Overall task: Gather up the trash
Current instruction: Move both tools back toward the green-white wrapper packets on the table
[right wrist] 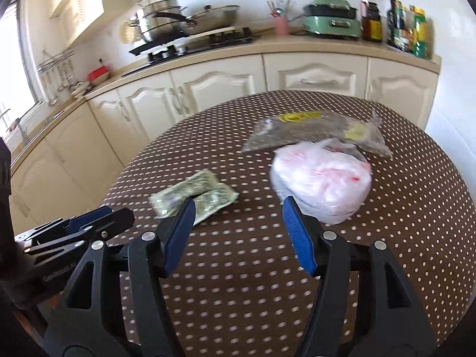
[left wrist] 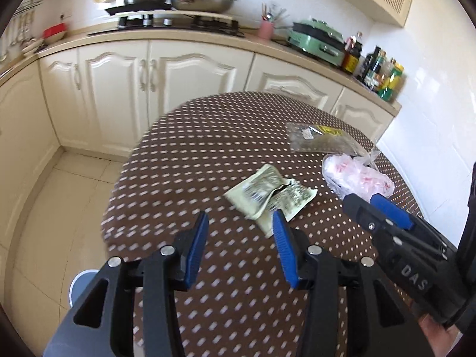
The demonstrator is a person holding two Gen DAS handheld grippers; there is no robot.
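The left hand-held gripper (left wrist: 241,223) hangs above the near part of the round, dotted brown surface (left wrist: 208,136), its blue pads apart and nothing between them. The right hand-held gripper (right wrist: 236,208) is likewise released, jaws spread wider and empty; in the left wrist view it shows at the right edge (left wrist: 372,202), pointing toward the trash. Three pieces of trash lie on the surface. A torn, pale green wrapper (left wrist: 269,193) lies flat near the middle, just beyond the left gripper's fingertips and not touched by them; in the right wrist view the same wrapper (right wrist: 205,193) sits just past the right gripper's left pad. A crumpled white plastic bag with red print (right wrist: 322,183) rests to the right of the wrapper, close ahead of the right gripper's right pad, though whether the pad touches it cannot be told. Behind the bag, and partly overlapped by it, lies a clear plastic pouch with a yellow label (right wrist: 315,132), flat on the surface toward its far side. Beyond the surface runs a kitchen counter (right wrist: 297,46) with cream cabinet doors, a stove with pots (right wrist: 184,20), a green appliance (right wrist: 330,17) and bottles (right wrist: 410,29).
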